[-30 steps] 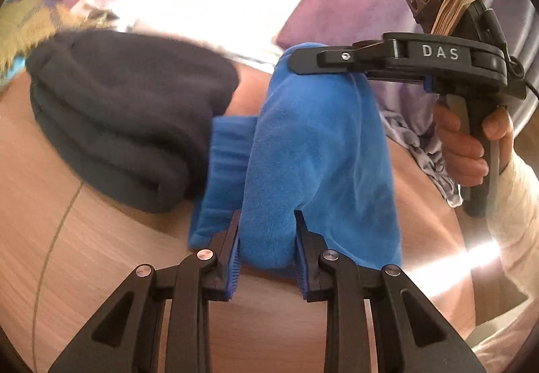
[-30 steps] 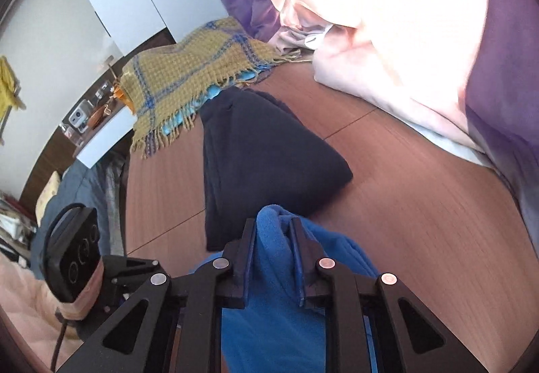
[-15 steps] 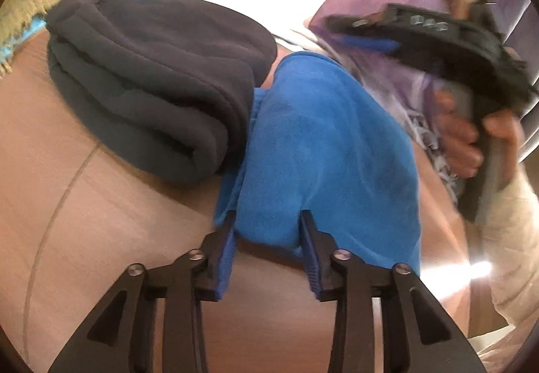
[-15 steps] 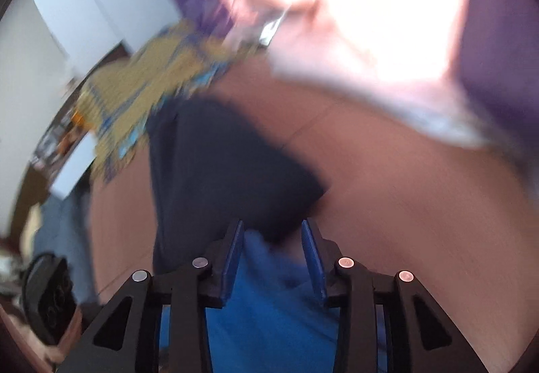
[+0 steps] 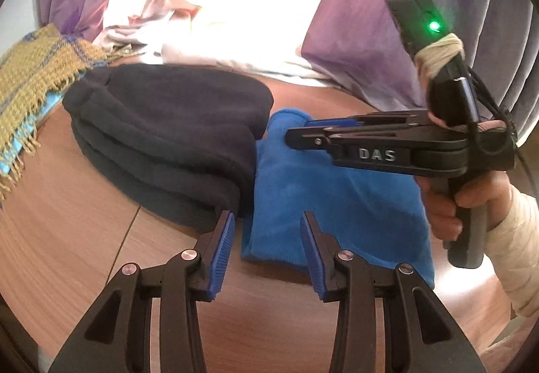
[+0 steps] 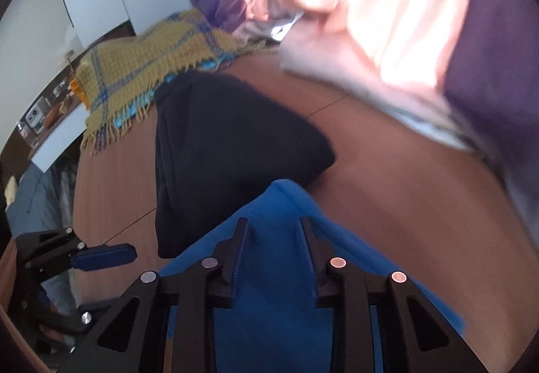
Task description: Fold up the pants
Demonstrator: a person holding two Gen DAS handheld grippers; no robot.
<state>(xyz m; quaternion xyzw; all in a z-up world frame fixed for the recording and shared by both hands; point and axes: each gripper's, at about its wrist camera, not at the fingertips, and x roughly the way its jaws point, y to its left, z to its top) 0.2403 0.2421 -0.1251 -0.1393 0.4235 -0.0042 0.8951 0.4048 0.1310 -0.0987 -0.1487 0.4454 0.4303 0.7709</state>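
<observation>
Folded blue pants (image 5: 337, 198) lie flat on the wooden table (image 5: 67, 238), their left edge against a folded dark garment (image 5: 168, 137). My left gripper (image 5: 267, 221) is open just above the pants' near edge, and its pads touch nothing. My right gripper (image 5: 293, 137), held by a person's hand (image 5: 471, 198), hovers over the pants' far end. In the right wrist view the right gripper (image 6: 273, 228) has blue pants (image 6: 269, 305) fabric between its fingers; the jaws are closing, but the pads do not press it. The left gripper (image 6: 131, 253) shows at the lower left.
A mustard plaid blanket (image 5: 30, 87) with fringe lies at the table's far left, behind the dark garment (image 6: 229, 137). Purple curtains (image 5: 387, 19) and pale pink cloth (image 6: 370, 19) hang along the far side. Bare wood shows in front of the pants and to the right.
Both grippers have let go of the blue pants, which now lie flat. The left gripper has opened and drawn back from the near edge. The right gripper has dropped lower over the far end.
</observation>
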